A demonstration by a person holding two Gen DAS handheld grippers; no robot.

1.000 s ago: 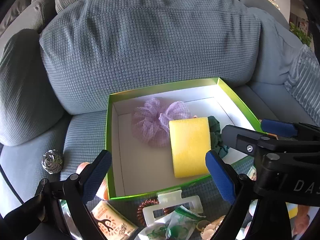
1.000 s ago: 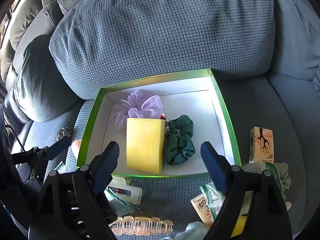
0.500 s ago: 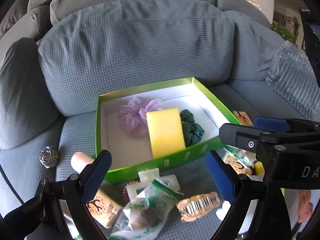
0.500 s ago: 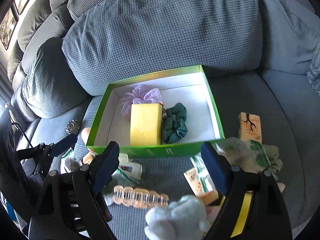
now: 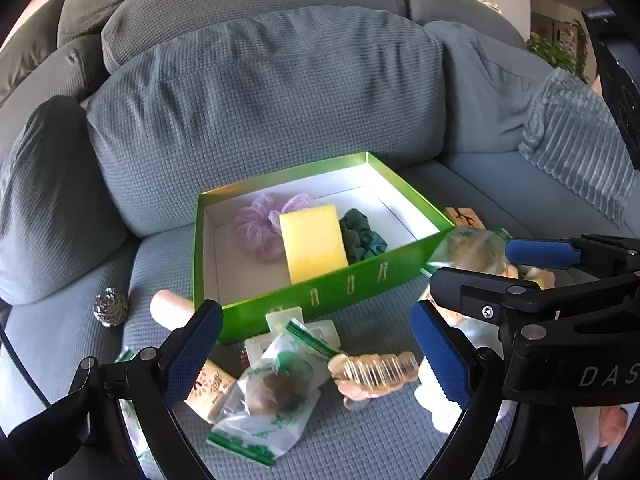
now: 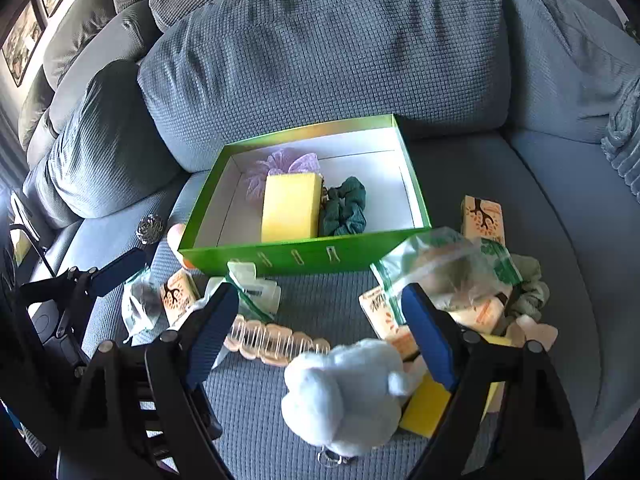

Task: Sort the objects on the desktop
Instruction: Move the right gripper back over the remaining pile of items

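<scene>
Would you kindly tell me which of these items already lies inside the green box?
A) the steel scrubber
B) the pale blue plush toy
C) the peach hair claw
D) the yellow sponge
D: the yellow sponge lies on the floor of the green box, between a purple scrunchie and a dark green one; the other three lie outside on the sofa seat.

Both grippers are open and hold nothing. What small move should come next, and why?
Probably lower the right gripper onto the pale blue plush toy, which lies loose on the cushion right between its open fingers, nearer than anything else. The green box already holds the yellow sponge and two scrunchies, with bare floor left. The left gripper is also open and can wait.
</scene>
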